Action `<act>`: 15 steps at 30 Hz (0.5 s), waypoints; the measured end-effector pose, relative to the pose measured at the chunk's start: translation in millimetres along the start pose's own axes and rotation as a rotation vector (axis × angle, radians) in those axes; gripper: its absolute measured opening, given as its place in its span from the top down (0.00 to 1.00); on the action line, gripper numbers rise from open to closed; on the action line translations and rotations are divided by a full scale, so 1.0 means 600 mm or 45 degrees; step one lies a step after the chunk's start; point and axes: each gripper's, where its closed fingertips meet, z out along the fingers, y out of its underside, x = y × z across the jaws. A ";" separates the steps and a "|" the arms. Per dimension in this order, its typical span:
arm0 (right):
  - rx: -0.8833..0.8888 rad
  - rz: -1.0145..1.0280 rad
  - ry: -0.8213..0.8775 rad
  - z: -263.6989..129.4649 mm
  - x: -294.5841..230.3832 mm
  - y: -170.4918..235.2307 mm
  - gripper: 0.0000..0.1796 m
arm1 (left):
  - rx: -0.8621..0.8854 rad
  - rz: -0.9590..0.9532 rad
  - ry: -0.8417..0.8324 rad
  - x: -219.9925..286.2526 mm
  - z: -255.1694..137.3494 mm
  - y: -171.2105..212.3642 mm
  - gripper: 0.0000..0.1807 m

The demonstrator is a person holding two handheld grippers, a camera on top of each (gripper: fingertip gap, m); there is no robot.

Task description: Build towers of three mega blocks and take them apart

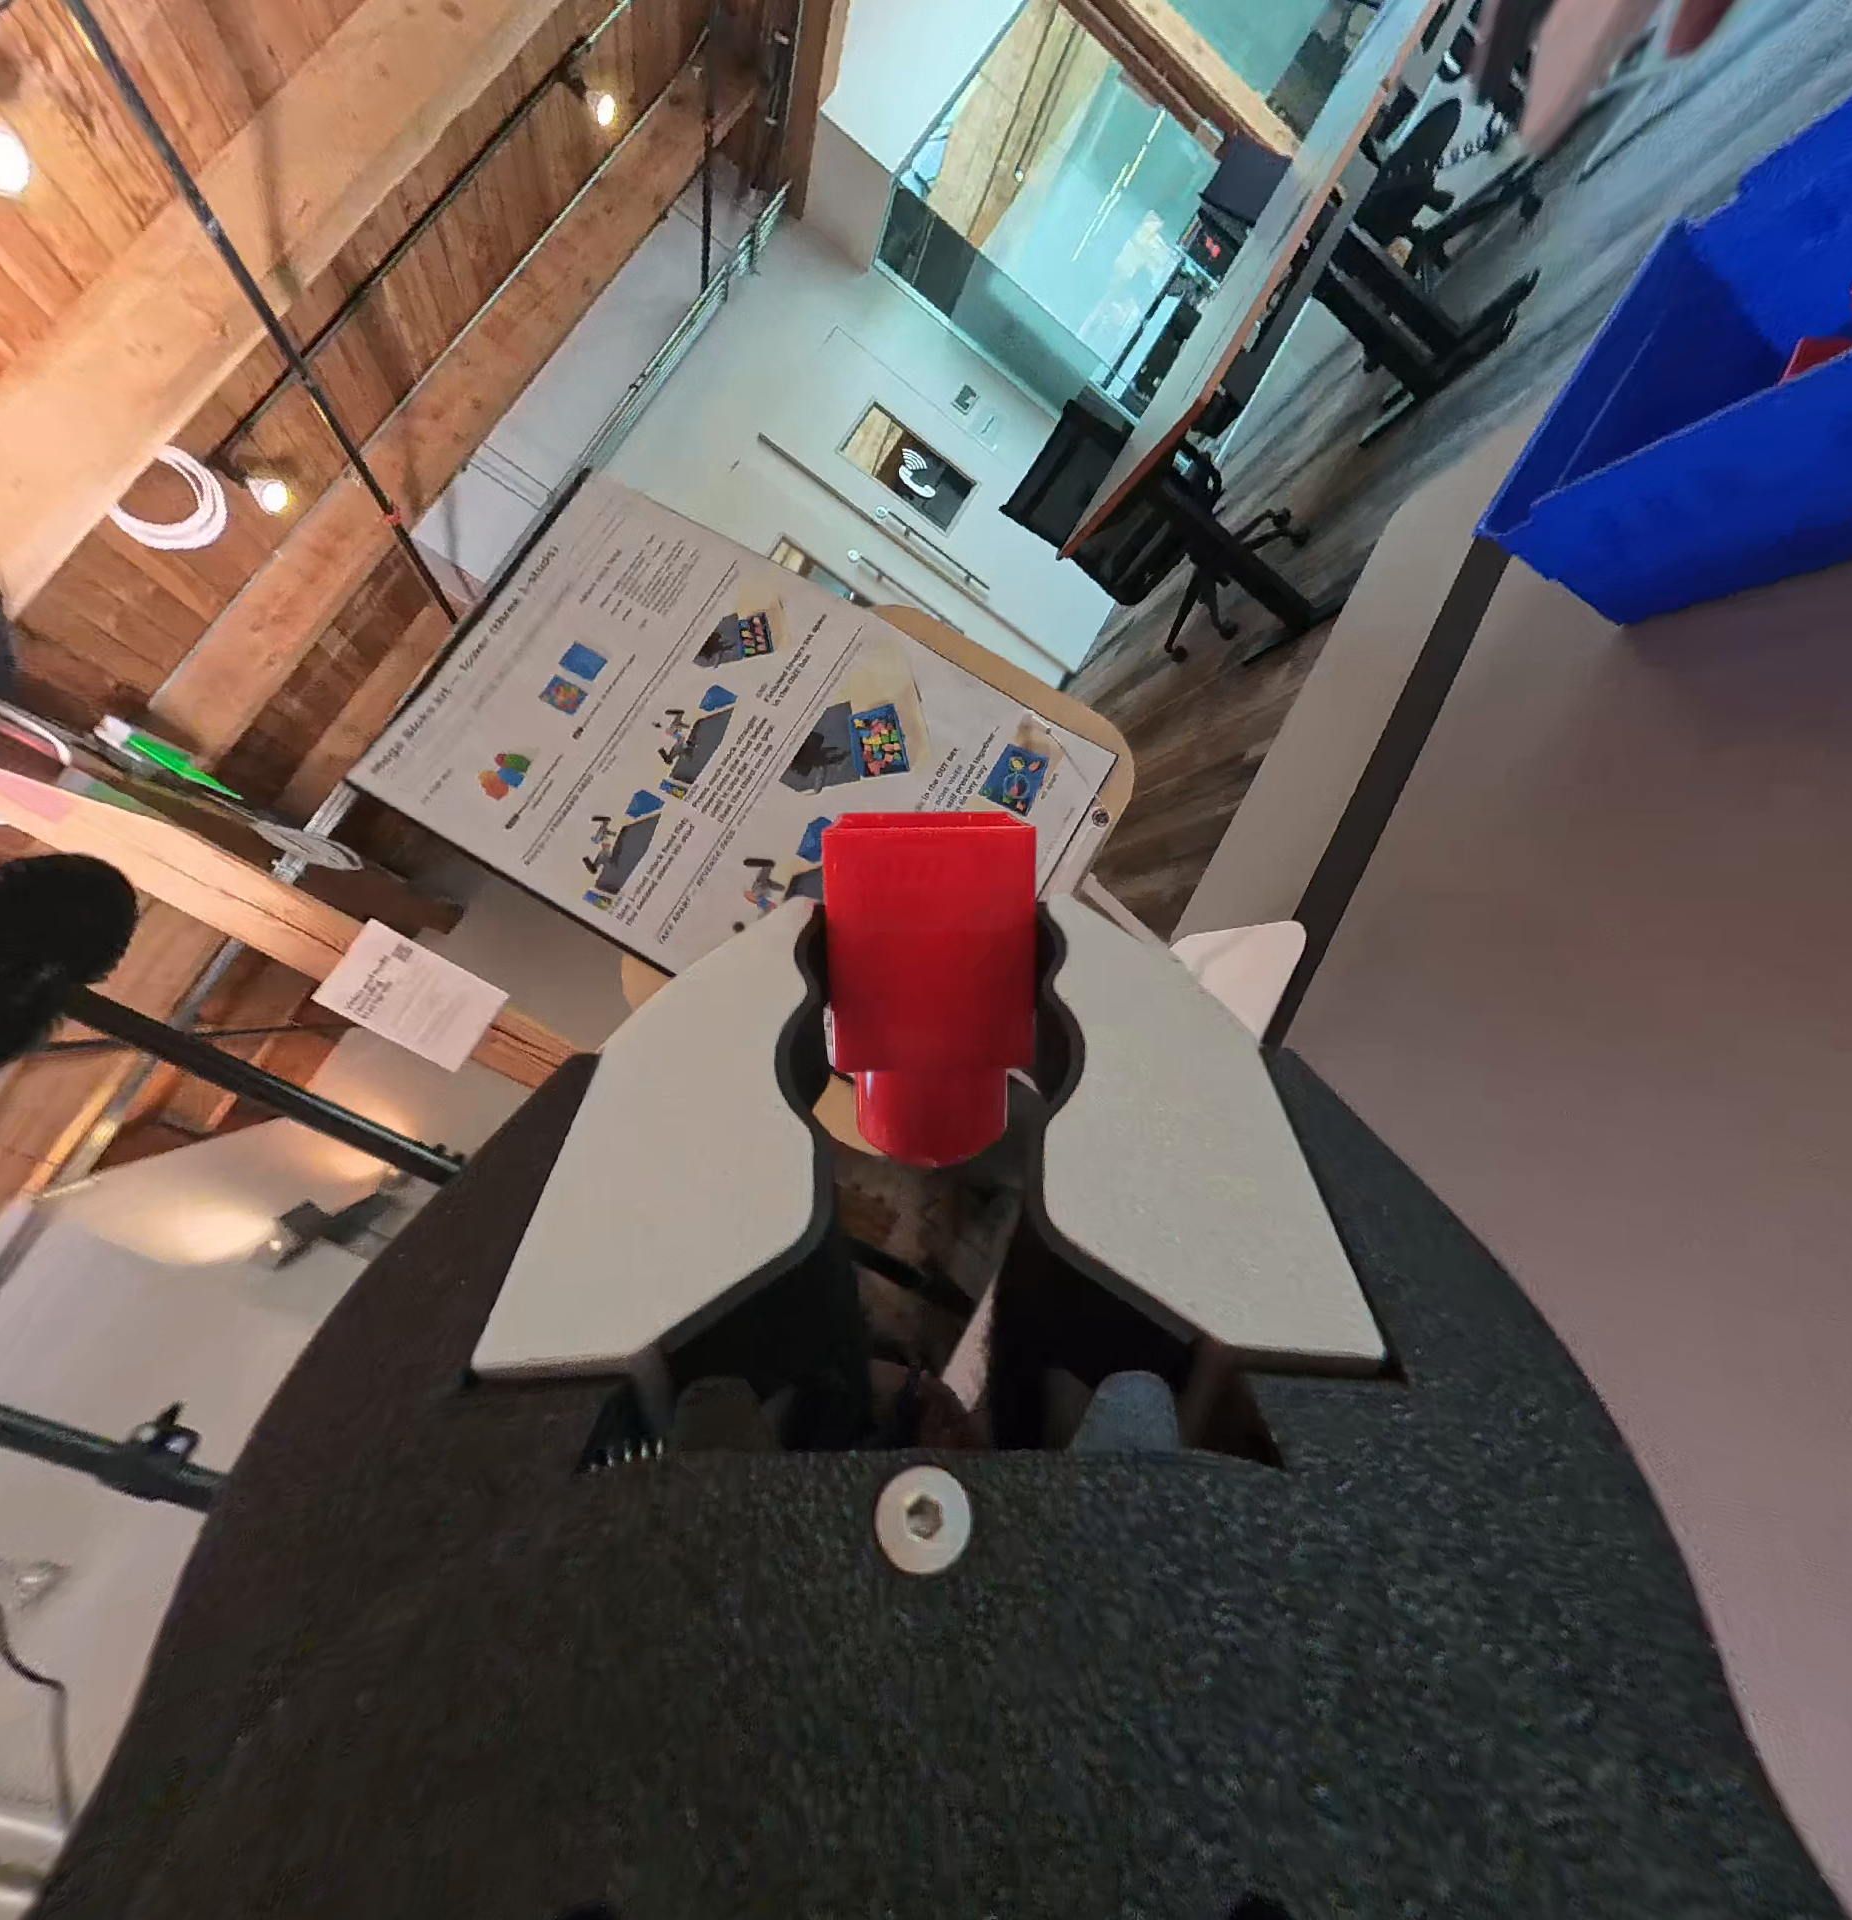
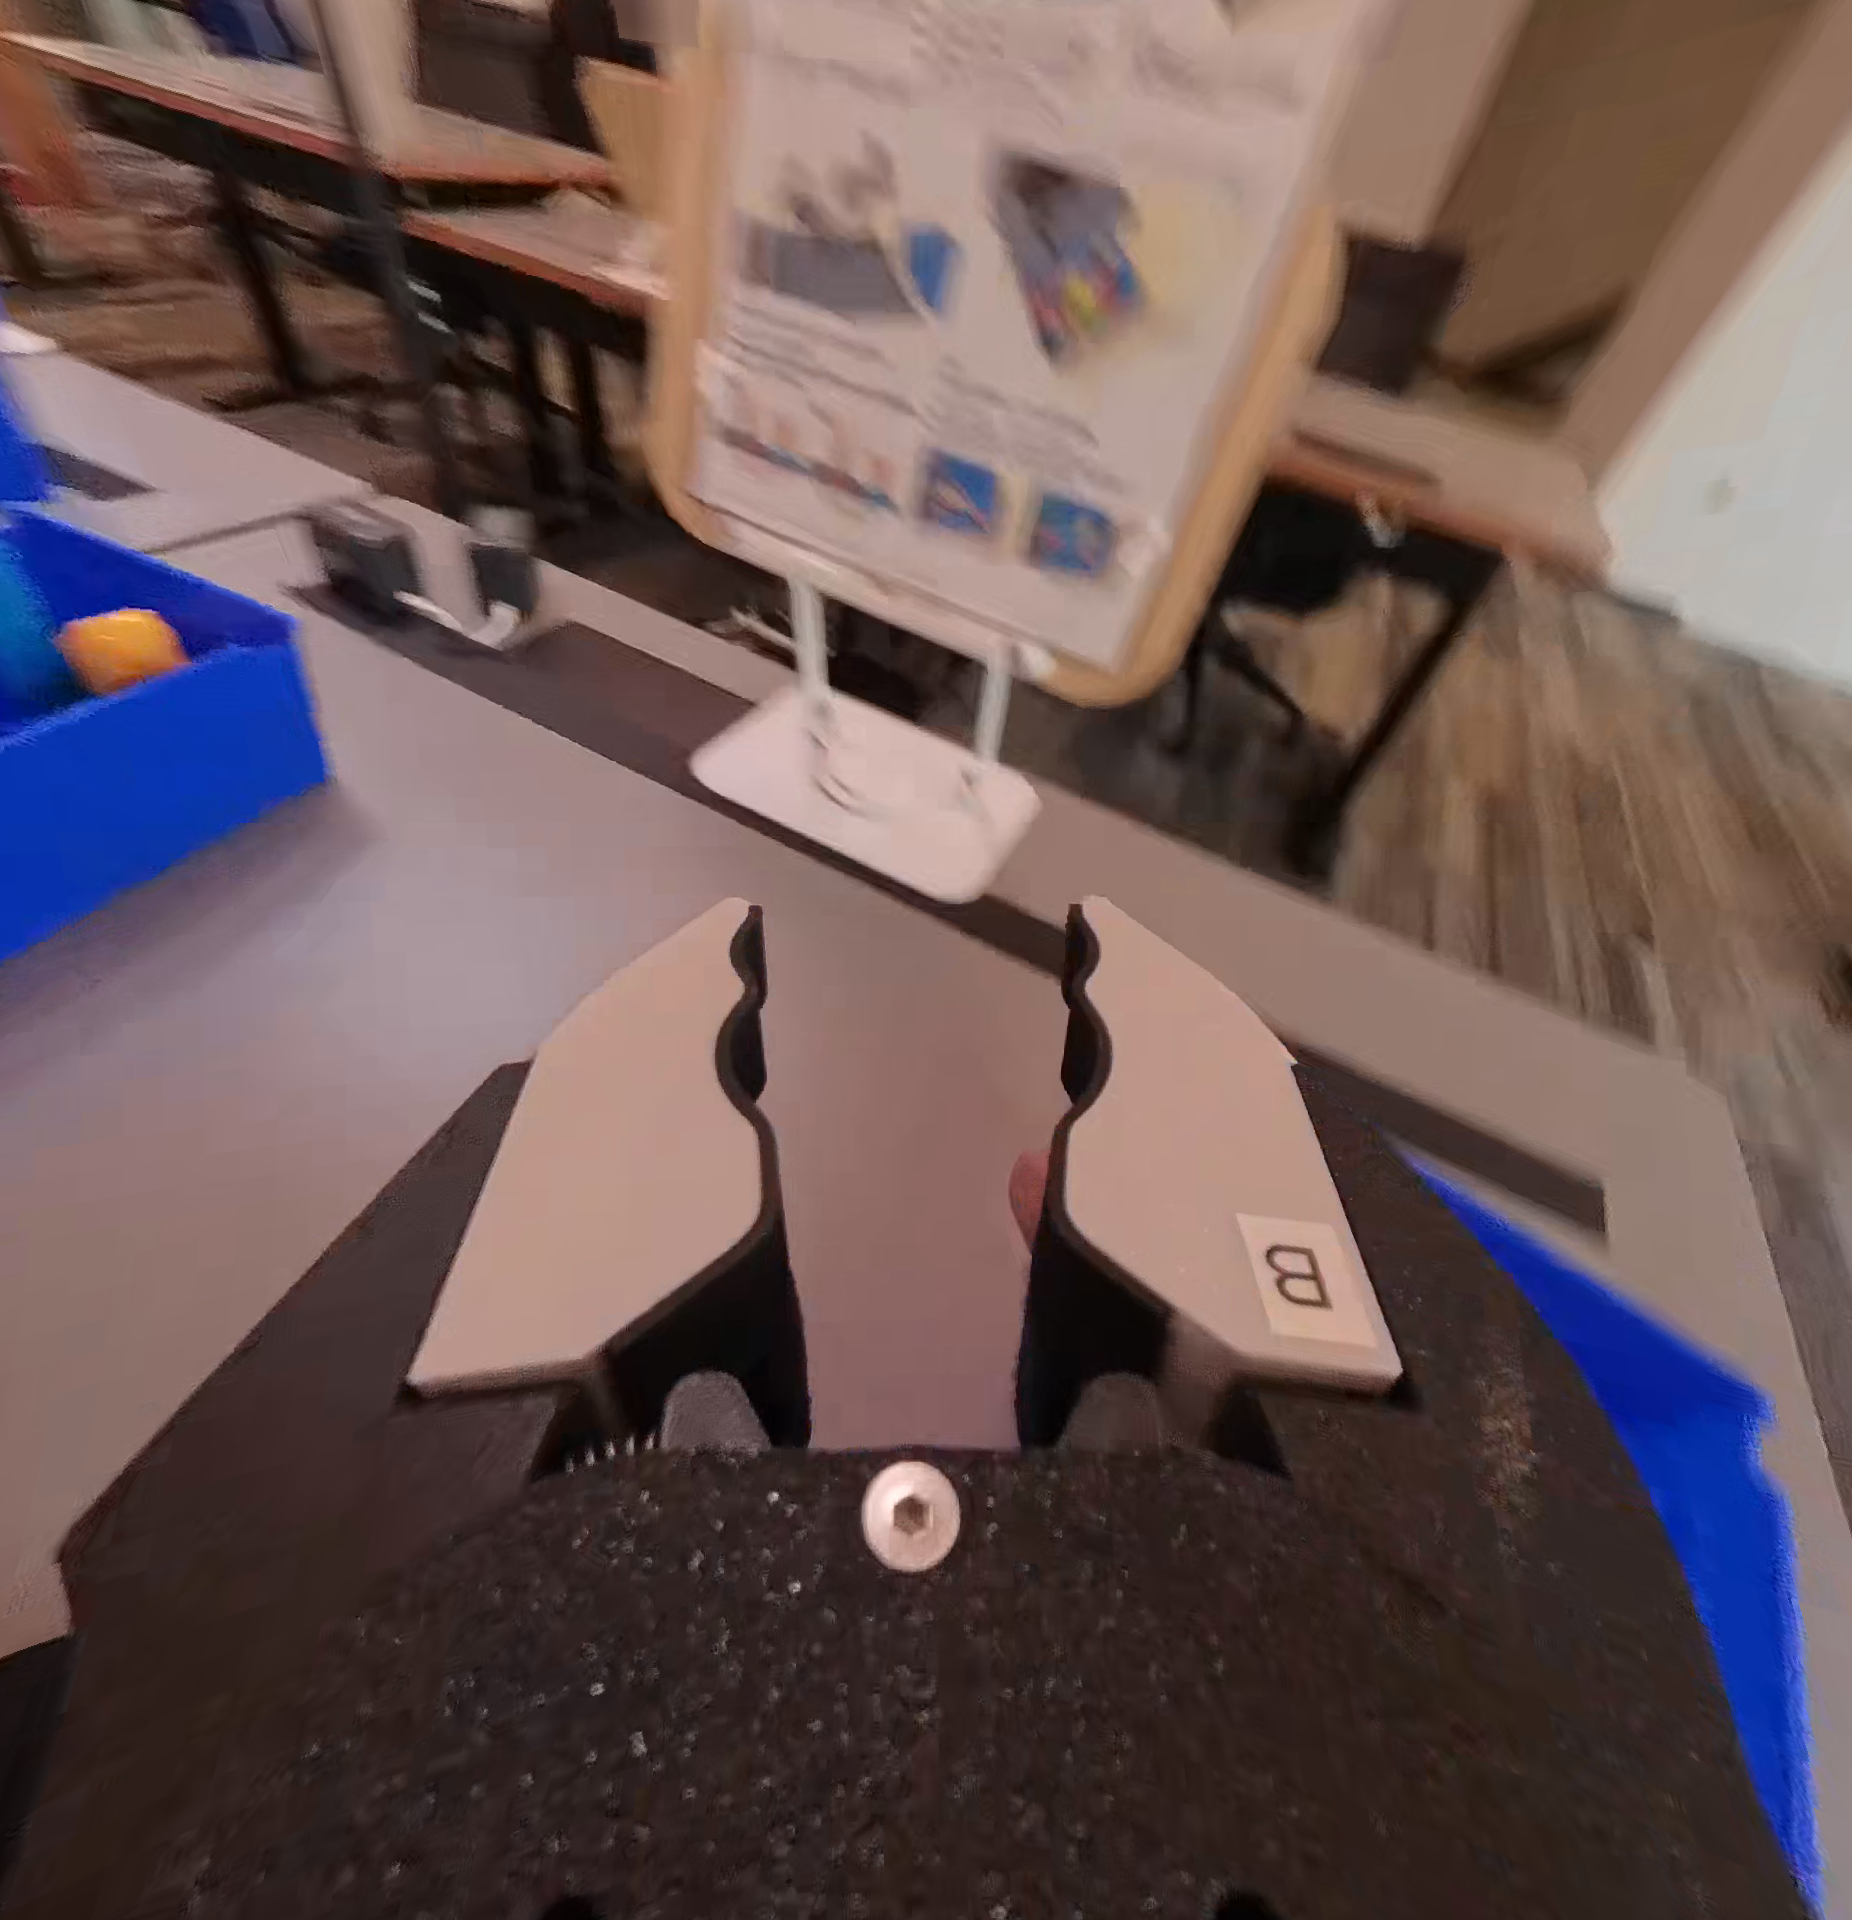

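Between the fingers of the left tool (image 1: pixel 927 935), raised off the grey desk (image 1: pixel 1628 1039), sits a clamped red block (image 1: pixel 929 956), stud toward the camera, while the right tool (image 2: pixel 914 935) gapes empty beside a blue bin (image 2: pixel 122 769).

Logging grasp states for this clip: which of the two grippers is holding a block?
The left gripper: its fingers clamp a red block. The right gripper is open with nothing between its fingers.
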 end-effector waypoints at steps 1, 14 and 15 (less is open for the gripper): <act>0.054 -0.077 -0.065 0.006 -0.037 -0.026 0.69 | -0.010 0.060 -0.004 0.006 0.005 -0.004 0.80; 0.310 -0.239 -0.676 0.063 -0.340 -0.125 0.74 | 0.133 0.437 0.043 0.078 0.039 -0.084 0.80; 0.309 -0.253 -0.695 0.062 -0.345 -0.122 0.79 | 0.128 0.434 0.049 0.081 0.041 -0.083 0.80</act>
